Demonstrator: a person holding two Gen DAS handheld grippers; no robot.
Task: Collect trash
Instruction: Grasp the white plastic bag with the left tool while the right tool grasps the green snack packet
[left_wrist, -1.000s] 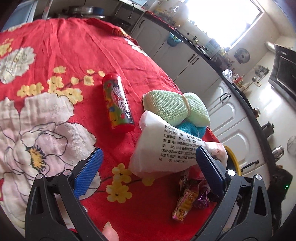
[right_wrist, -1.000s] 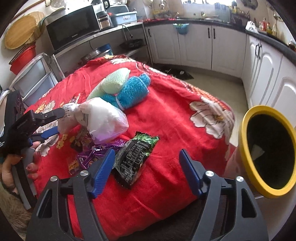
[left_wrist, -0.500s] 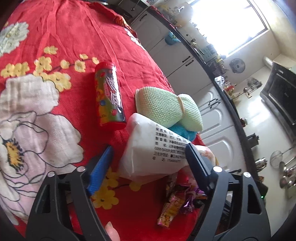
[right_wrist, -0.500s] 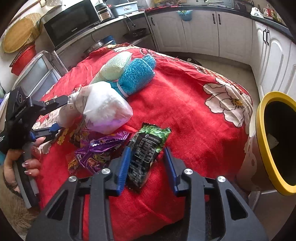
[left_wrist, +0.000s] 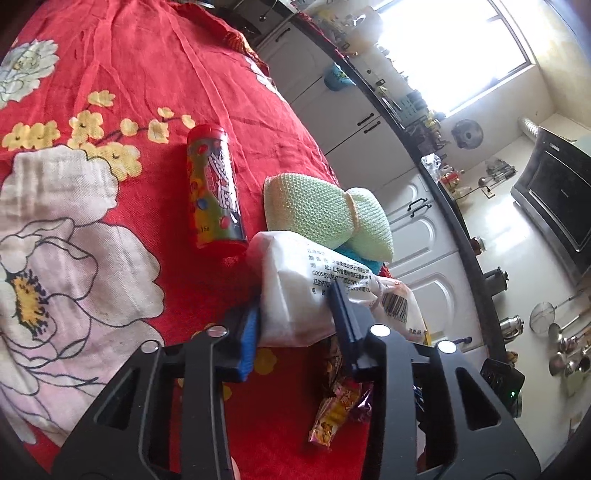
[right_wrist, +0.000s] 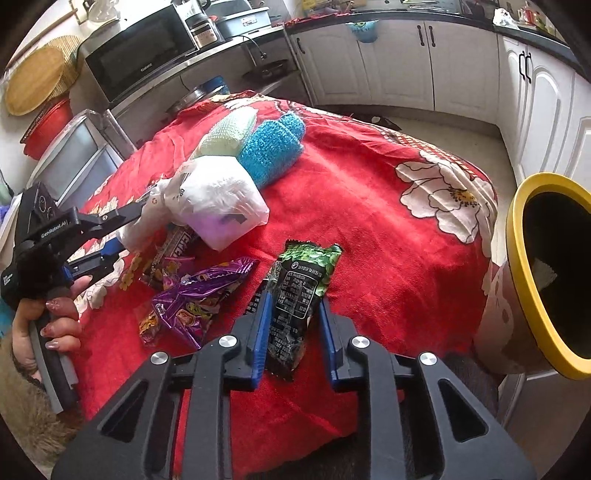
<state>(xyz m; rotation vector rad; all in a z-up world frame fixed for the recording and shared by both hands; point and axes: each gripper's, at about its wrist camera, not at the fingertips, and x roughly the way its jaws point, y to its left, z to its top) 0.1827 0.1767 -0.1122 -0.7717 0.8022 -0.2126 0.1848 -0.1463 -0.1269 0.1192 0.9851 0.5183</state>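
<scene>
Item: red flowered tabletop (right_wrist: 369, 206), trash collection under way, early stage. No wrapper has left the tabletop yet; the black mouth of the yellow-rimmed bin (right_wrist: 532, 280), standing just off the tabletop's right edge, shows only a pale scrap.

Nearest, at the front edge: right hand-held gripper (right_wrist: 293, 325), jaws narrow after closing in, blue pads against both long sides of the green-and-black snack packet (right_wrist: 303, 288), which lies flat on the cloth. The grip looks made; lifting and carrying to the bin remain.

Just left of it: purple wrapper (right_wrist: 195, 295) and other crumpled candy wrappers, loose, uncollected.

Further in, toward the left edge: left hand-held gripper (left_wrist: 293, 317), jaws likewise just drawn in to a narrow gap, pinching the near end of the white plastic bag (left_wrist: 306, 284), which dents between the pads.

Beyond: red candy tube (left_wrist: 216, 195) lying on its side, untouched; green knitted cloth (left_wrist: 317, 210) and blue cloth (right_wrist: 273, 147) behind the bag, probably not trash.

Remaining: two held items to bin, then wrappers and tube.
</scene>
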